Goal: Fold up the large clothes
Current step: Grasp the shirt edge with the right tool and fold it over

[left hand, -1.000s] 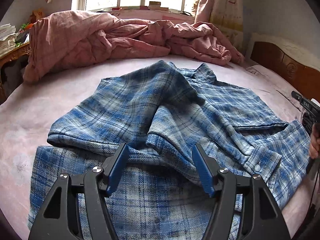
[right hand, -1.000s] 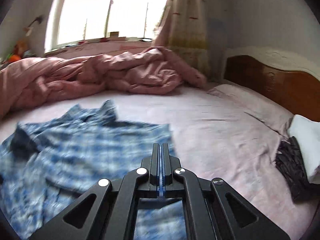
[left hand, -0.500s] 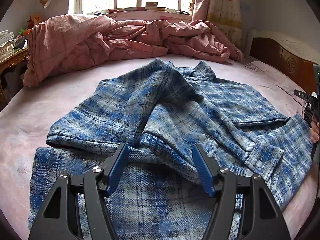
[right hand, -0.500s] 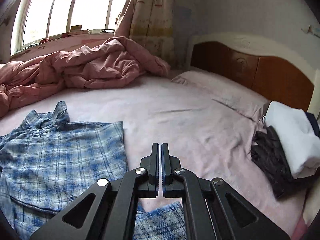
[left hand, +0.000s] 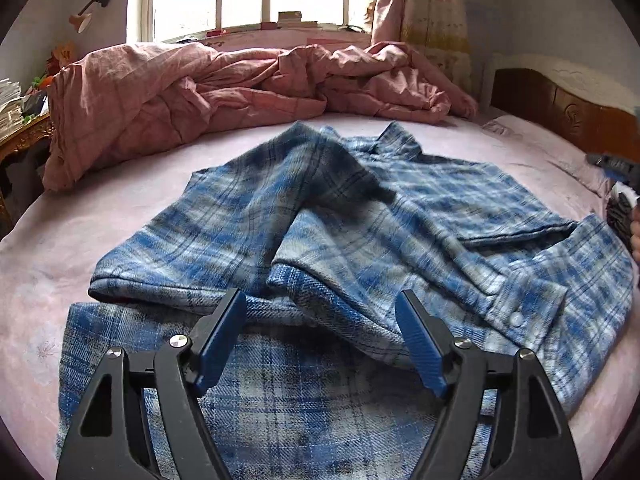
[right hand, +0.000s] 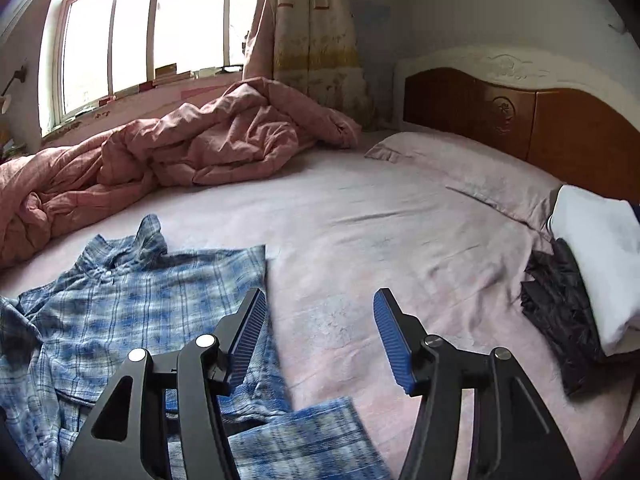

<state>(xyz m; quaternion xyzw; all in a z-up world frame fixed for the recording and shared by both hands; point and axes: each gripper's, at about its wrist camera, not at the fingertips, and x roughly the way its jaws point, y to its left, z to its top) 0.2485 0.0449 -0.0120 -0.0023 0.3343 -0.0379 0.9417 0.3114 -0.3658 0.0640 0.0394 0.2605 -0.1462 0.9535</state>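
Observation:
A blue plaid shirt (left hand: 360,232) lies on the pink bed sheet (left hand: 120,208), collar toward the window, with both sleeves folded across its body. My left gripper (left hand: 320,316) is open and empty, just above the shirt's lower part. In the right wrist view the shirt (right hand: 132,312) lies at the lower left. My right gripper (right hand: 318,320) is open and empty, above the sheet (right hand: 380,232) beside the shirt's right edge. A cuff end (right hand: 304,440) lies under it. The right gripper's tip (left hand: 616,166) shows at the right edge of the left wrist view.
A crumpled pink quilt (left hand: 224,92) is heaped along the far side under the window. A wooden headboard (right hand: 520,120) and a pillow (right hand: 460,172) are at the right. Folded white (right hand: 600,256) and dark (right hand: 560,312) clothes lie near the headboard. A side table (left hand: 24,132) stands far left.
My right gripper has opened from shut and swung to the right, away from the shirt. The left gripper stays open and has barely moved.

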